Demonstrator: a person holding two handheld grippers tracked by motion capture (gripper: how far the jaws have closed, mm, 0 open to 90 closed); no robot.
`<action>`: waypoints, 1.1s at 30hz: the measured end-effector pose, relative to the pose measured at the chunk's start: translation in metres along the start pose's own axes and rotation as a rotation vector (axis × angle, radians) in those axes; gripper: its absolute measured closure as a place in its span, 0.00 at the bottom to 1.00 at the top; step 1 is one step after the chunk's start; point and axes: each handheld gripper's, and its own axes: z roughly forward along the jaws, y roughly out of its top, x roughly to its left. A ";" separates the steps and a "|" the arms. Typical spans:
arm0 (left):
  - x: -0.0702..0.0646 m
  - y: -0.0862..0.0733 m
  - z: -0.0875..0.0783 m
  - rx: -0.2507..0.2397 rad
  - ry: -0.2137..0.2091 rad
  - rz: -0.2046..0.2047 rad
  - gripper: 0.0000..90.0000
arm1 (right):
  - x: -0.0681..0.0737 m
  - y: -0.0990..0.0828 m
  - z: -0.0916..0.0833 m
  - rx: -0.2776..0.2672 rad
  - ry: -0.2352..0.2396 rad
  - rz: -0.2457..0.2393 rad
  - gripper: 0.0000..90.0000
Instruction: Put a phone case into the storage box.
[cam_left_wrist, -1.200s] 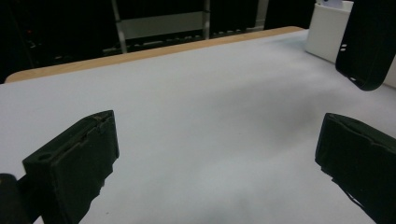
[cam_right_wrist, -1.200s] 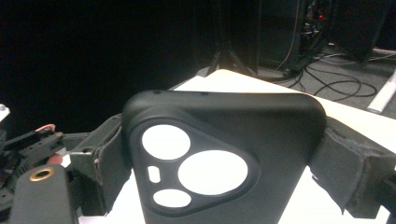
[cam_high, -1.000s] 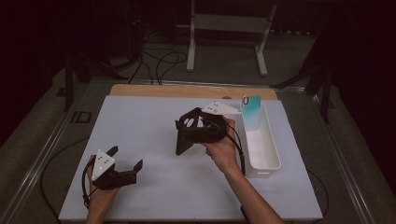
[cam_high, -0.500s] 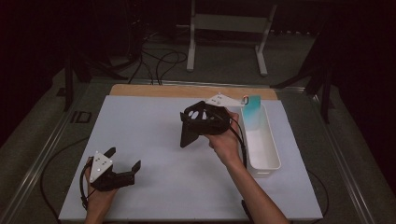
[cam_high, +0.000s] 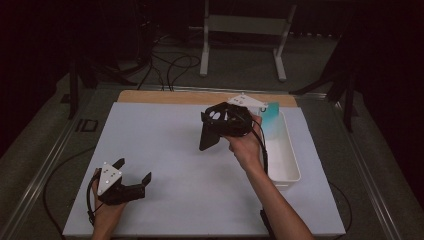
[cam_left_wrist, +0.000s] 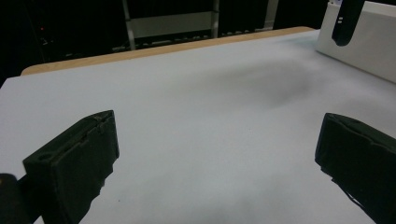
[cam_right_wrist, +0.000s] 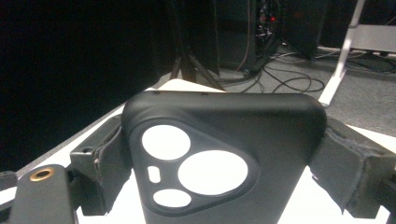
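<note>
Plainly, the black phone case (cam_right_wrist: 224, 158) is pinched between the two jaws of the right gripper (cam_high: 225, 122), one pad on each long edge, and is held up in the air over the back middle of the white table mat (cam_high: 165, 145), just left of the white bin (cam_high: 285, 165). From the right gripper view it is an empty shell: the camera cut-outs, three rounded holes and a small slot, let the bright mat show through. It looks light, thin and somewhat flexible, with a smooth matte skin, so I judge that it will bow or slip if squeezed hard across the middle; the stiffer side rims near the camera end, where the pads now sit, seem the sound place to hold it. No brand, label or writing can be read on it. In the high view it hangs down from the gripper like a dark flap. A pale teal item (cam_high: 272, 117) stands at the far end of the bin; what it is I cannot tell. The left gripper (cam_high: 125, 187) rests low at the near left of the mat, its jaws spread wide with nothing between them.
</note>
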 end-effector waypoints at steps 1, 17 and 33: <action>0.000 0.000 0.000 0.000 0.000 0.000 0.00 | 0.000 0.000 0.000 0.000 0.000 0.000 0.15; -0.002 0.000 0.000 -0.001 0.002 0.005 0.00 | -0.024 0.009 -0.004 -0.012 -0.080 0.007 0.15; -0.001 0.000 -0.001 -0.010 -0.007 -0.014 0.00 | -0.047 0.014 -0.008 -0.009 -0.152 0.007 0.15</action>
